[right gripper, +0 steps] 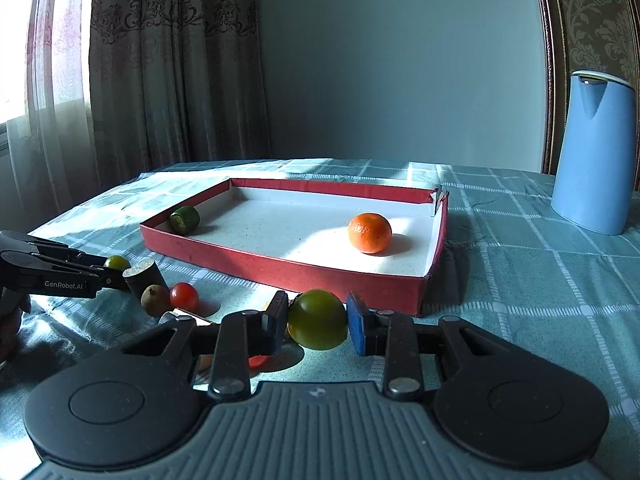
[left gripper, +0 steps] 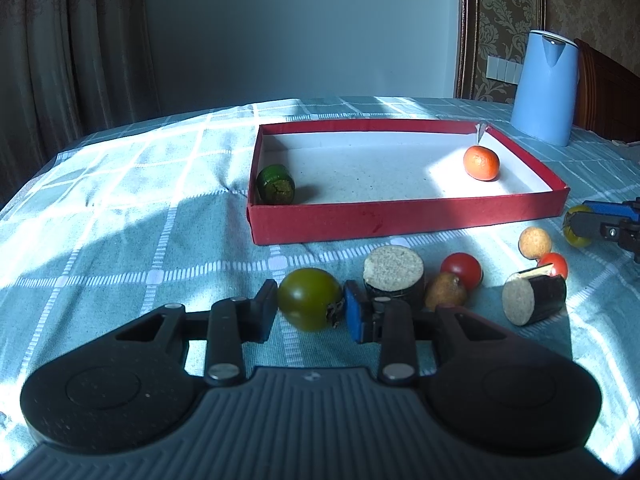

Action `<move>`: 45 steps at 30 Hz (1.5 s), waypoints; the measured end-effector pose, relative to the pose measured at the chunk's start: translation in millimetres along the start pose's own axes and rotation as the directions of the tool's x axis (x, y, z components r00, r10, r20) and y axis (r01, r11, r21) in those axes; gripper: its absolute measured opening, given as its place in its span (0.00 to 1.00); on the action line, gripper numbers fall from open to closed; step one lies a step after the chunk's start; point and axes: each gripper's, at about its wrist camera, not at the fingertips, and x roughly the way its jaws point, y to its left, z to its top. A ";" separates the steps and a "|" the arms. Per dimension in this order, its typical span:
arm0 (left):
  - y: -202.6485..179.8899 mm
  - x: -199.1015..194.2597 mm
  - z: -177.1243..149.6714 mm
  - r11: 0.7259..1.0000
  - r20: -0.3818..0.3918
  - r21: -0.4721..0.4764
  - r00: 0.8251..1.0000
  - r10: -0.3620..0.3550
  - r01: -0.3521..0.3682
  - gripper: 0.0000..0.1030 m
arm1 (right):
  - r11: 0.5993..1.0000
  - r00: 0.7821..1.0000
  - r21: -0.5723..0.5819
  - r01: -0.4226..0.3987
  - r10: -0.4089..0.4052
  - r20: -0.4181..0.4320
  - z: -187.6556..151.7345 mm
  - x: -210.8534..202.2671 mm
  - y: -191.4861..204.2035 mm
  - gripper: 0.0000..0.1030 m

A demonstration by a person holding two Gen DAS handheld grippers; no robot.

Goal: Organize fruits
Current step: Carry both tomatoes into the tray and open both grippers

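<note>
Only the left wrist view lays out the loose pieces on the teal checked tablecloth (left gripper: 120, 208): a dark-skinned cylinder with a pale cut face (left gripper: 394, 276), a second such cylinder lying on its side (left gripper: 534, 298), a small brown pear-shaped fruit (left gripper: 445, 291), two red cherry tomatoes (left gripper: 462, 269) (left gripper: 554, 265) and a tan ball (left gripper: 535, 242). The left gripper (left gripper: 310, 308) has its fingers on either side of a round olive-green tomato (left gripper: 309, 299); contact looks close, though whether the tomato is lifted I cannot tell. From the right wrist view, the right gripper (right gripper: 317, 322) brackets another olive-green round fruit (right gripper: 317, 319) just in front of the shallow red cardboard box (right gripper: 280, 268), its blue pads (right gripper: 356, 322) beside the fruit's flanks. That view alone shows the window-side curtain (right gripper: 160, 60). Inside the white-lined box, a bright orange mandarin (right gripper: 369, 233) sits toward the right end in sunlight, and a short green cylinder piece (right gripper: 184, 219) rests against the left wall. Both are well apart. A pale blue electric kettle (right gripper: 592, 152) stands on the cloth beyond the box's right end.
</note>
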 end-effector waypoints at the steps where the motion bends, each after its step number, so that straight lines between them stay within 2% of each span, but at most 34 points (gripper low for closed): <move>1: -0.4 -0.7 0.0 1.000 0.003 0.001 1.000 0.000 0.000 0.31 | 1.000 1.000 0.002 0.001 -0.001 0.001 0.3 0.1 -0.6 0.30; 13: -2.2 -12.3 2.2 1.000 0.048 -0.017 0.999 0.013 -0.013 0.30 | 0.996 0.996 -0.055 0.075 -0.072 0.054 1.5 -5.0 8.0 0.30; 19: -4.0 -14.1 19.4 0.998 0.071 -0.065 0.997 -0.019 0.024 0.30 | 0.988 0.994 -0.116 0.099 -0.092 0.066 8.0 1.0 15.8 0.30; 23: -11.4 -10.7 36.9 0.997 0.092 -0.064 0.995 -0.035 0.041 0.30 | 0.979 0.992 -0.167 0.115 -0.104 0.075 17.1 9.1 22.3 0.30; 30: -24.6 27.0 68.7 0.997 0.065 -0.074 0.998 -0.015 0.020 0.30 | 0.971 0.990 -0.199 0.130 -0.118 0.073 44.3 41.4 28.6 0.30; 33: -27.2 46.6 77.0 0.997 0.044 -0.082 0.999 0.007 -0.003 0.30 | 0.972 0.992 -0.200 0.124 -0.116 0.048 56.4 62.9 29.6 0.30; 45: -21.8 98.9 85.3 0.993 -0.044 -0.100 0.997 0.064 -0.068 0.30 | 0.981 0.991 -0.170 0.098 -0.112 -0.070 65.5 128.9 25.6 0.30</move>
